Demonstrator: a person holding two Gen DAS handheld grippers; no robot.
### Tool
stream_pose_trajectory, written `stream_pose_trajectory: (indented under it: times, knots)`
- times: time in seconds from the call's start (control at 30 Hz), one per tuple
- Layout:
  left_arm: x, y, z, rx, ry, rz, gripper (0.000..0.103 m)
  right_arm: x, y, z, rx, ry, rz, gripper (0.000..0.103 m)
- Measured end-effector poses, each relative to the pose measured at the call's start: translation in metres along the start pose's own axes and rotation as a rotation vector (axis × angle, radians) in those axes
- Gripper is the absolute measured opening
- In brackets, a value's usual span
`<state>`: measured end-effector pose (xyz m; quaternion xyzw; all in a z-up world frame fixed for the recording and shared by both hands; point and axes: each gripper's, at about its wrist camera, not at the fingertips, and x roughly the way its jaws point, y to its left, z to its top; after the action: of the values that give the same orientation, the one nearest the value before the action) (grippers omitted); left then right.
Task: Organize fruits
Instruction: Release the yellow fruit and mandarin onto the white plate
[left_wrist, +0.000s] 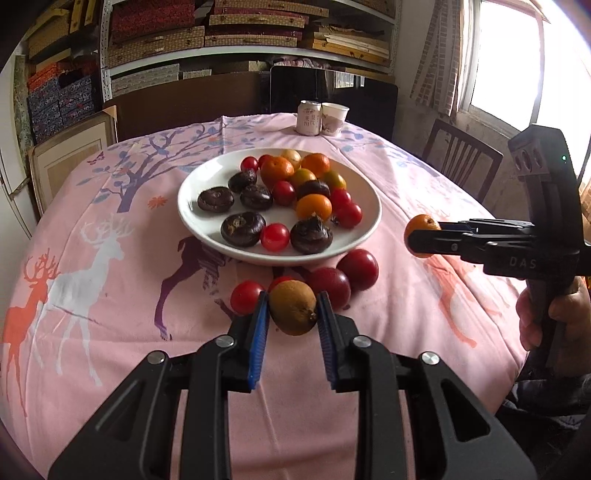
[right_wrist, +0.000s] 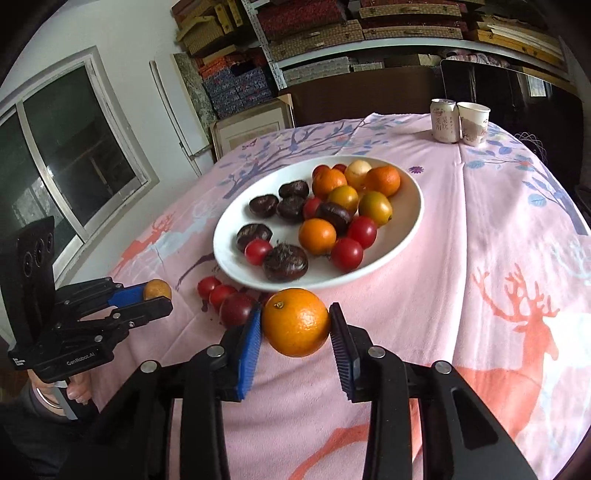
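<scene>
A white plate (left_wrist: 364, 225) holds small oranges, red cherry tomatoes and dark water chestnuts; it also shows in the right wrist view (right_wrist: 406, 229). My left gripper (left_wrist: 292, 314) is shut on a brownish-yellow fruit (left_wrist: 292, 312), held near the plate's front edge; the same gripper (right_wrist: 157, 299) and fruit (right_wrist: 158, 289) show at the left of the right wrist view. My right gripper (right_wrist: 295, 325) is shut on a small orange (right_wrist: 295, 322), held above the cloth in front of the plate; it shows at the right of the left wrist view (left_wrist: 421, 236). Several red tomatoes (left_wrist: 328, 282) lie on the cloth by the plate.
The round table carries a pink cloth (left_wrist: 110, 277) with deer prints. A drink can (left_wrist: 308, 117) and a paper cup (left_wrist: 334, 118) stand at the far edge. A chair (left_wrist: 461, 162) stands at the right. Shelves with boxes fill the back wall.
</scene>
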<state>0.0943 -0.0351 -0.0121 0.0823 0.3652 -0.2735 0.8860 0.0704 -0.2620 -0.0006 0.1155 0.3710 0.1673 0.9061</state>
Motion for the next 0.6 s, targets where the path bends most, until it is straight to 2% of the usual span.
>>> stream_pose_trajectory:
  times: [0.13, 0.27, 0.5, 0.57, 0.6]
  knots:
    - [0.018, 0.008, 0.037, -0.007, -0.012, -0.006, 0.025, 0.004, -0.002, 0.036, 0.006, -0.024, 0.006, 0.036]
    - [0.048, 0.011, 0.069, 0.003, -0.003, 0.012, 0.025, 0.028, -0.004, 0.067, 0.017, -0.013, 0.008, 0.036]
    - [0.093, 0.018, 0.088, 0.001, 0.044, 0.035, 0.025, 0.060, -0.007, 0.096, 0.027, -0.020, -0.017, 0.036]
    - [0.099, 0.022, 0.089, -0.008, 0.045, 0.049, 0.039, 0.066, -0.010, 0.102, 0.033, -0.027, -0.015, 0.038]
    - [0.099, 0.025, 0.089, -0.018, 0.039, 0.065, 0.059, 0.068, -0.011, 0.104, 0.038, -0.028, -0.015, 0.043]
